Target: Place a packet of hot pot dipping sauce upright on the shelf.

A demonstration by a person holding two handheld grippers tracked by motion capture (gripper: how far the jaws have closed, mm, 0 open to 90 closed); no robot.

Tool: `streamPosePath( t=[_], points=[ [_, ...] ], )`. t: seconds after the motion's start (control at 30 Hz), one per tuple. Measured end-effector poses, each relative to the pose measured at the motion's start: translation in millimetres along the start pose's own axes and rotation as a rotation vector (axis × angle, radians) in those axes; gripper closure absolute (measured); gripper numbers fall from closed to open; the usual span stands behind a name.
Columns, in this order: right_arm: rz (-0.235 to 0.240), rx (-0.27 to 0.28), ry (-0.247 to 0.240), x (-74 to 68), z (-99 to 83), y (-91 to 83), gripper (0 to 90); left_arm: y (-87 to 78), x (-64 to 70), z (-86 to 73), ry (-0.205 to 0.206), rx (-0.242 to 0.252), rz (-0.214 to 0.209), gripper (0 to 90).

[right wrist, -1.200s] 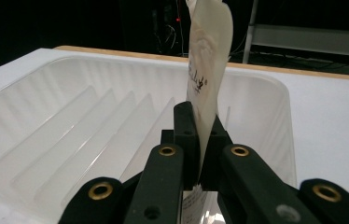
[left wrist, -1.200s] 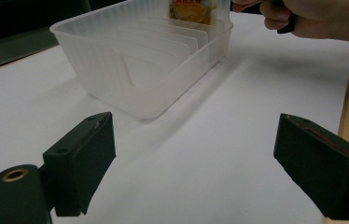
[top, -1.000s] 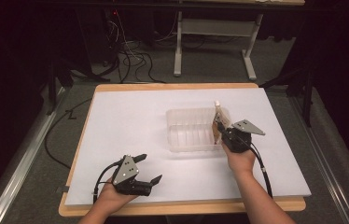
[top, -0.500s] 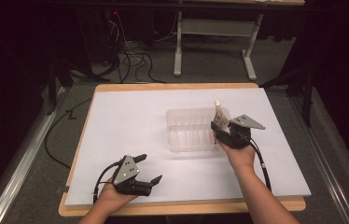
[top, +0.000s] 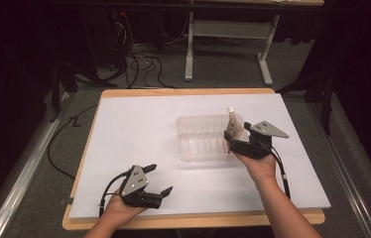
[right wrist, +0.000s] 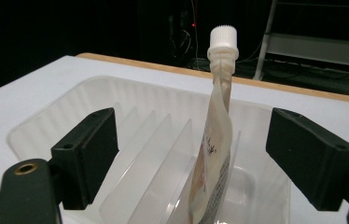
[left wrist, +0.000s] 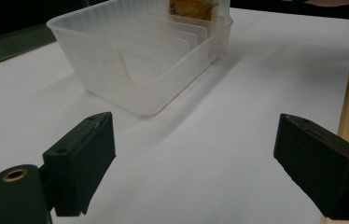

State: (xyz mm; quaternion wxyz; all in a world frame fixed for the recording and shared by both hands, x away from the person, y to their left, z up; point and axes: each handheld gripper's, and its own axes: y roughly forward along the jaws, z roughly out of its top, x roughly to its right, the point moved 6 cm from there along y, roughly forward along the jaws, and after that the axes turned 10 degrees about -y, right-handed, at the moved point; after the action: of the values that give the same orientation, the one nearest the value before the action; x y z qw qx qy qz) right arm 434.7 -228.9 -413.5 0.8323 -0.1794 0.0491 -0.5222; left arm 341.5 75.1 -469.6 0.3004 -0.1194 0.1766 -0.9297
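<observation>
I note the soft, light pouch (right wrist: 212, 154) standing in the slotted tray (right wrist: 65, 119); right gripper (right wrist: 196, 149) fingers apart (left gripper (left wrist: 196, 154) likewise), so I'd pinch below its stiff cap (right wrist: 222, 36).

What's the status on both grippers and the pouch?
Left gripper open, idle near the front edge. Right gripper open around the spouted pouch, not touching. Pouch upright in an end slot of the clear divider bin. Nothing in the way.
</observation>
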Motion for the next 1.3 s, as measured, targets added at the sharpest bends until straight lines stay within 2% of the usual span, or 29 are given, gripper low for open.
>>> streamPosePath(
  t=[0.3, 0.57, 0.63, 0.9, 1.03, 1.1, 1.13, 1.2, 1.3],
  points=[
    [0.034, 0.036, 0.002, -0.4, 1.5, -25.0, 16.9, 0.8, -1.4, -0.7, -0.003, -0.002, 0.008, 13.2],
    [0.041, 0.064, 0.009, 6.9, -9.1, -55.7, 16.8, 1.3, -1.1, -1.5, -0.010, -0.005, 0.009, 13.2],
    [0.035, 0.057, 0.002, 9.4, -13.6, -63.1, 16.8, 1.4, -0.9, -1.5, -0.012, -0.005, 0.009, 13.2],
    [-0.010, 0.021, -0.031, 21.1, -45.9, -99.4, 15.4, 3.7, 0.4, -3.2, -0.019, -0.013, 0.007, 13.2],
    [-0.057, 0.029, -0.012, 28.9, -76.3, -122.8, 15.6, 6.0, 0.9, -4.3, -0.022, -0.020, 0.008, 13.2],
    [-0.048, -0.018, -0.032, 31.4, -87.3, -126.2, 15.6, 7.6, 0.9, -4.3, -0.024, -0.023, 0.009, 13.2],
    [-0.054, -0.013, -0.029, 33.5, -89.0, -127.3, 16.0, 8.4, 1.2, -4.5, -0.025, -0.026, 0.009, 13.2],
    [-0.042, 0.005, 0.012, 35.3, -89.2, -126.2, 16.4, 9.8, 1.9, -4.8, -0.022, -0.031, 0.010, 13.2],
    [-0.033, 0.009, 0.002, 32.5, -89.1, -120.5, 17.5, 11.2, 3.0, -4.9, -0.023, -0.036, 0.009, 13.2]
  ],
)
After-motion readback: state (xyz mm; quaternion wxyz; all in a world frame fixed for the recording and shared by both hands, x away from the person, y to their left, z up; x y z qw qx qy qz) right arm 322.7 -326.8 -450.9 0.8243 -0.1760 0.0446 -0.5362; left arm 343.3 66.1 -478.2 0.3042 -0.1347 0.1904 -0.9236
